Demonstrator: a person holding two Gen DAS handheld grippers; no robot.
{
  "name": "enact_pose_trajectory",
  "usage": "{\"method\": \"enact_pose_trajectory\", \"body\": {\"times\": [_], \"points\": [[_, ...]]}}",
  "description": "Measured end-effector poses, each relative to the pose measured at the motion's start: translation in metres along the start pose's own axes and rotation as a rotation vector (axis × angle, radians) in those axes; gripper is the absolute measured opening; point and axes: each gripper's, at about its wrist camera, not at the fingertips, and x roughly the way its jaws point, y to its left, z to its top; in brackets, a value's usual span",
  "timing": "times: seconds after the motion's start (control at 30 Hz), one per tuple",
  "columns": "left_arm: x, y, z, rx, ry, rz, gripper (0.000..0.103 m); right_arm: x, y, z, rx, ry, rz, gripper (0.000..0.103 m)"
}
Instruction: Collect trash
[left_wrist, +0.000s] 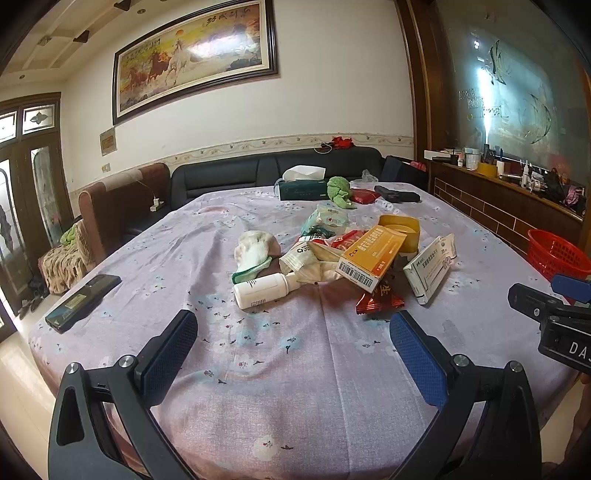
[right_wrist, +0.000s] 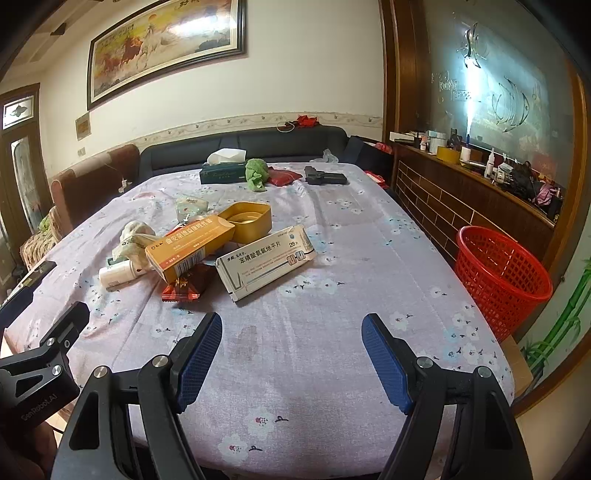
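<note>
Trash in a small heap (right_wrist: 192, 251) on the table with the purple flowered cloth (right_wrist: 351, 258), a bit left of the middle. On top, an orange medicine box (right_wrist: 188, 249) lying tilted across the heap. Just beside it, on the right, a white medicine box (right_wrist: 266, 264) lying flat with blue writing on it. Under the orange box, a dark red snack wrapper (right_wrist: 183, 288) poking out at the near side. To the left, a white plastic bottle (left_wrist: 264, 290) on its side, touching a crumpled white glove with a green edge (left_wrist: 255, 254) and some creased paper packets (left_wrist: 308, 260). Behind the boxes, a yellow tub (right_wrist: 249, 219), open at the top. Beside the table on the right, down on the floor, a red basket (right_wrist: 502, 280) with holes in its wall.

Left gripper (left_wrist: 293, 345) spread wide, nothing between the blue pads, hanging over bare cloth near the bottle and the wrapper. Right gripper (right_wrist: 291, 343) spread wide too, nothing held, over bare cloth in front of the white box. Neither one touching any trash.

Farther back, a tissue box (right_wrist: 221, 171), a green rag (right_wrist: 256, 173), a red pouch (right_wrist: 282, 177) and a black thing (right_wrist: 325, 179), too far off to tell what. Small writing on the boxes hard to read. Bottom of the heap hidden under the boxes. A dark flat remote-like thing (left_wrist: 83, 302) at the left edge of the table.
</note>
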Motion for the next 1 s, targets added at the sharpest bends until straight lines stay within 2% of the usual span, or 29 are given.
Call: {"method": "enact_pose_trajectory", "body": {"times": [1.0], "points": [[0.0015,0.0017,-0.0028,-0.002,0.016,-0.008,0.103,0.0062,0.0022,-0.0029,-0.002,0.027,0.005,0.082]]}}
